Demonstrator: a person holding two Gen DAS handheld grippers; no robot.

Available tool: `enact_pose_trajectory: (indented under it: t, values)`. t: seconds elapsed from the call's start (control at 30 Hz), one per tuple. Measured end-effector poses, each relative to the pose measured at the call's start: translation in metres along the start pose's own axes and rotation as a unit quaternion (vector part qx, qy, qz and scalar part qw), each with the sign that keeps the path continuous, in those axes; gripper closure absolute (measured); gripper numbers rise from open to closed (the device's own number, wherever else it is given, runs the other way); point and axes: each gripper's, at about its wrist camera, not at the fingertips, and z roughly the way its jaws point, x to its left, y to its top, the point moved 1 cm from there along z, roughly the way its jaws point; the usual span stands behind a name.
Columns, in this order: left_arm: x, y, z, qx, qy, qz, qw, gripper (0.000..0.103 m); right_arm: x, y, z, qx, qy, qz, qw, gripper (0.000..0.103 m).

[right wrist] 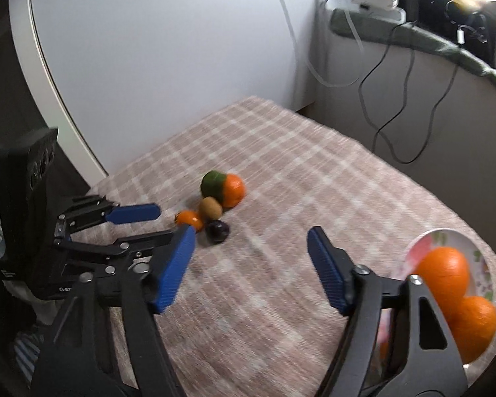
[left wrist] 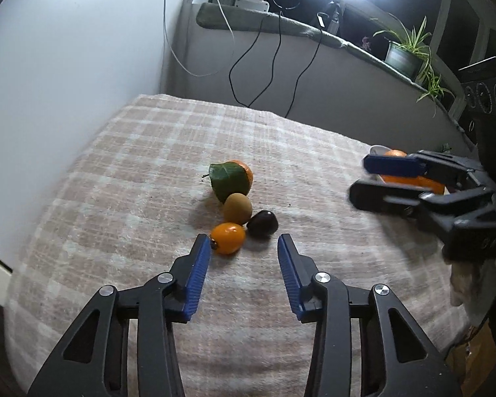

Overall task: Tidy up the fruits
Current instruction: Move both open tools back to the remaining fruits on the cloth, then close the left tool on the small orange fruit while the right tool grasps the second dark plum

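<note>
Beside the small orange fruit [left wrist: 227, 238], left gripper [left wrist: 244, 244] gapes, holding nothing

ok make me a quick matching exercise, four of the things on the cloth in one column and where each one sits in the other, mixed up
Things:
1. kiwi
2. dark plum
3. leafy orange
4. plate

Places or states:
A. holds two oranges, beside the right hand-held gripper
B. farthest fruit in the cluster, green leaf attached
C. middle of the cluster, brown
D. nearest the open left hand-held gripper, next to the small orange fruit

Pairs: 1-C, 2-D, 3-B, 4-A
</note>
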Motion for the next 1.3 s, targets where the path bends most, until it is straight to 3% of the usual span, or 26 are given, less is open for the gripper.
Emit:
enact_pose_trajectory:
  t: [0.3, 0.67, 0.77, 1.17, 1.3]
  values:
    - [0.004, 0.001, 0.016, 0.021, 0.003, 0.014, 0.9997, 0.064, 0.005, 0.000, 0.042, 0.034, 0.049, 0.028, 0.998, 0.058]
    - [0.009, 0.003, 0.029, 0.034, 0.010, 0.027, 0.9990, 0.065, 0.005, 0.003, 0.067, 0.059, 0.071, 0.041, 0.995, 0.060]
    - [0.011, 0.001, 0.031, 0.036, 0.009, 0.029, 0.9989, 0.073, 0.005, 0.003, 0.072, 0.065, 0.074, 0.046, 0.994, 0.061]
    - [0.010, -0.001, 0.026, 0.032, 0.009, 0.050, 0.9982, 0.078, 0.008, 0.004, 0.085, 0.084, 0.074, 0.049, 0.992, 0.068]
    - [0.012, -0.001, 0.025, 0.030, 0.008, 0.045, 0.9985, 0.078, 0.009, 0.004, 0.088, 0.085, 0.078, 0.048, 0.992, 0.076]
